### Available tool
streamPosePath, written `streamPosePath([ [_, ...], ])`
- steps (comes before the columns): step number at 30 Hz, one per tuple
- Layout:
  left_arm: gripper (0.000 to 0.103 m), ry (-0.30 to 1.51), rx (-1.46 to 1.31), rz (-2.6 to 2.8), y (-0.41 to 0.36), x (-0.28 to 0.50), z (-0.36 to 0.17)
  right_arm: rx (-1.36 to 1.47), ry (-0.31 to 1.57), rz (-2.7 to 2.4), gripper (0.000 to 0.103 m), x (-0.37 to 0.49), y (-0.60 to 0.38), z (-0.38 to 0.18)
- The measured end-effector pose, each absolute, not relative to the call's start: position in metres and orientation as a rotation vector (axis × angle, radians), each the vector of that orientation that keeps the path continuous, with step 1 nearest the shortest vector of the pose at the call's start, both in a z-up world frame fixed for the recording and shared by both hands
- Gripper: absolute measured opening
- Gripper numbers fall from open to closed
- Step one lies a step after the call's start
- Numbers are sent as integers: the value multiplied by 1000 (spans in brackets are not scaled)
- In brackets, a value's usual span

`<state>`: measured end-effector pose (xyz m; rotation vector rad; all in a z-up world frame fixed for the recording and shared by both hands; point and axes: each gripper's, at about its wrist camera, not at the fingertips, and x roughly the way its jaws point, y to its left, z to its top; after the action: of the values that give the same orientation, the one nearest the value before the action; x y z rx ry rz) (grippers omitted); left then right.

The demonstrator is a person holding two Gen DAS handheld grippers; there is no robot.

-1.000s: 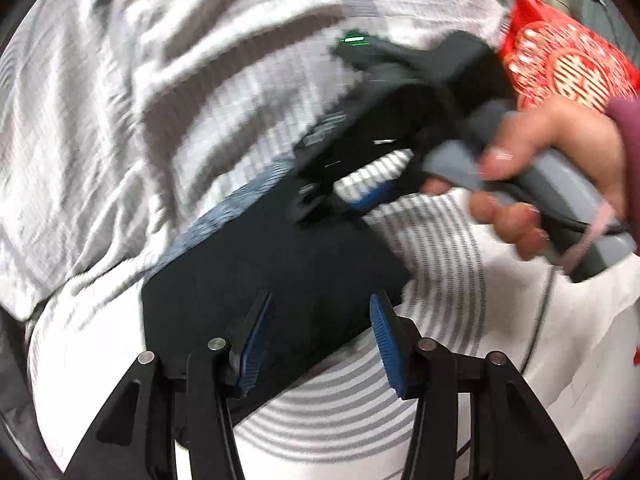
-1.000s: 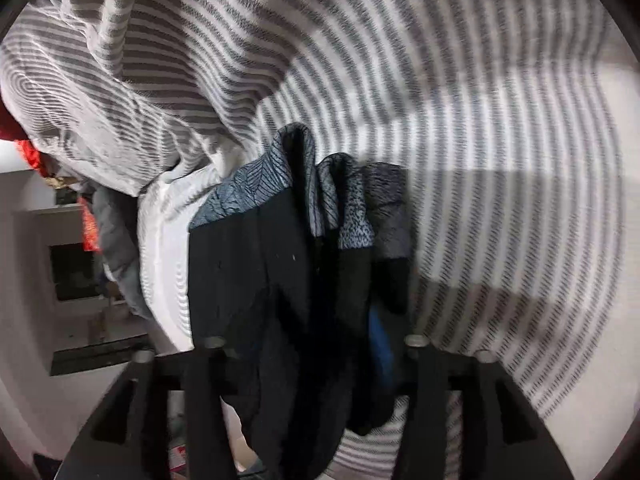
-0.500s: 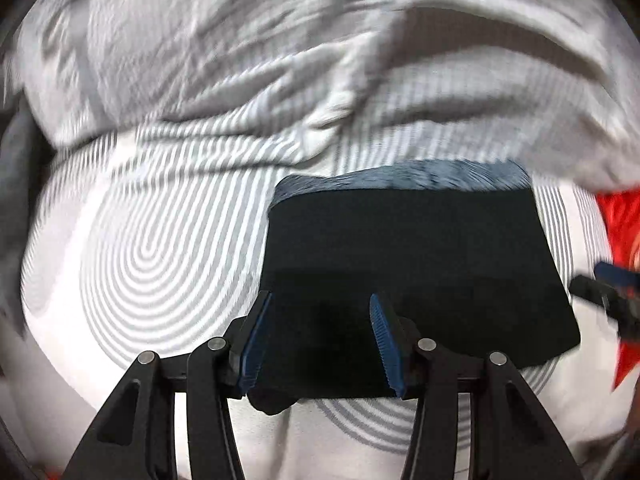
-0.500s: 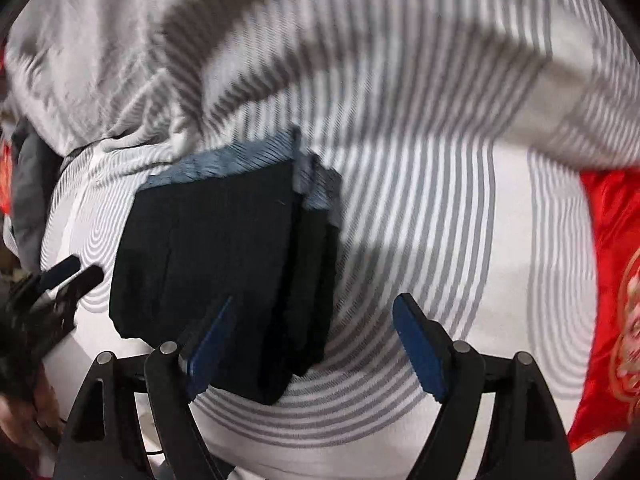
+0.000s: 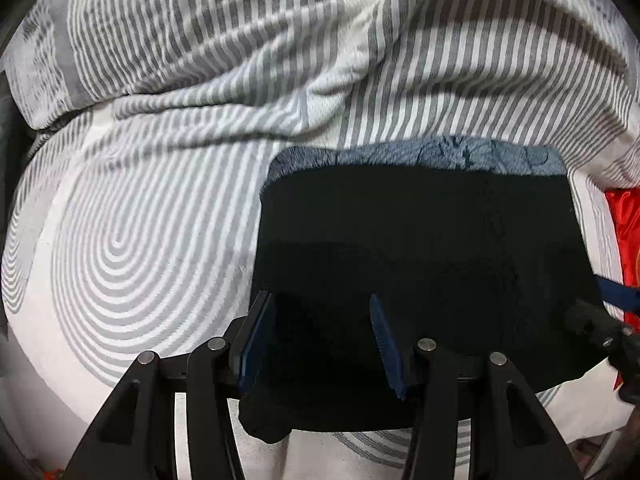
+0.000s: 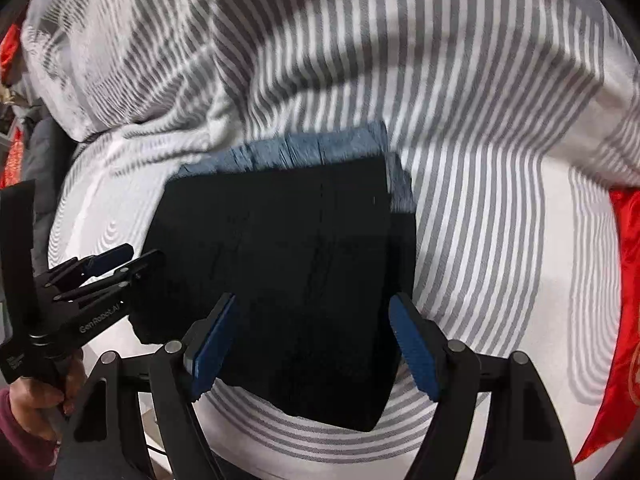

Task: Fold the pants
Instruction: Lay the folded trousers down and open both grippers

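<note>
Your pants (image 5: 420, 264) lie folded into a flat black rectangle on the striped bedsheet (image 5: 132, 240). The blue-grey patterned waistband (image 5: 420, 152) forms the far edge of the rectangle. In the right wrist view, extra folded layers of the pants (image 6: 280, 264) show as a stepped edge along their right side.

Your left gripper (image 5: 320, 344) is positioned over the near left corner of the pants. Its jaws stand moderately apart, with black cloth visible between the two blue pads (image 5: 386, 344). You cannot tell from the pictures whether the pads touch the cloth or hang above it; they are not clamped on it.

Your right gripper (image 6: 312, 344) is positioned over the near edge of the pants, toward their right side. Its jaws stand wide apart and hold nothing. The left gripper (image 6: 120, 260) also appears in this view, at the left edge of the pants.

A rumpled striped quilt (image 5: 320, 40) lies heaped beyond the waistband. A red cloth (image 6: 624, 280) lies on the sheet, well to the right of the pants.
</note>
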<state>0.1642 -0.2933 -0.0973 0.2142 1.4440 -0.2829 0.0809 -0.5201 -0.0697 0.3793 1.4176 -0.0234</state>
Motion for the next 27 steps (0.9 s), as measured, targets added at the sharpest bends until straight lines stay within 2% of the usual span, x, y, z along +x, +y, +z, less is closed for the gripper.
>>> streamPosePath([
  [4, 51, 1441, 226, -307, -296, 163, -103, 369, 1446, -58, 80, 73, -515, -80],
  [11, 51, 1450, 206, -322, -294, 162, -97, 438, 1284, -78, 79, 72, -522, -42],
  [13, 51, 1452, 197, -327, -295, 162, -97, 449, 1270, -42, 64, 74, -518, -40],
  [15, 51, 1449, 207, -325, -296, 162, -100, 471, 1310, -17, 39, 79, -515, -51],
  [17, 51, 1447, 218, -327, -298, 162, -104, 503, 1351, -21, 21, 77, -519, -67],
  [20, 51, 1436, 217, -343, -298, 159, -110, 550, 1374, -32, 12, 71, -529, -88],
  [23, 52, 1427, 230, -351, -299, 155, -119, 575, 1373, -32, 8, 67, -533, -102],
  [27, 52, 1405, 245, -354, -301, 153, -127, 590, 1361, -38, 7, 66, -533, -109],
])
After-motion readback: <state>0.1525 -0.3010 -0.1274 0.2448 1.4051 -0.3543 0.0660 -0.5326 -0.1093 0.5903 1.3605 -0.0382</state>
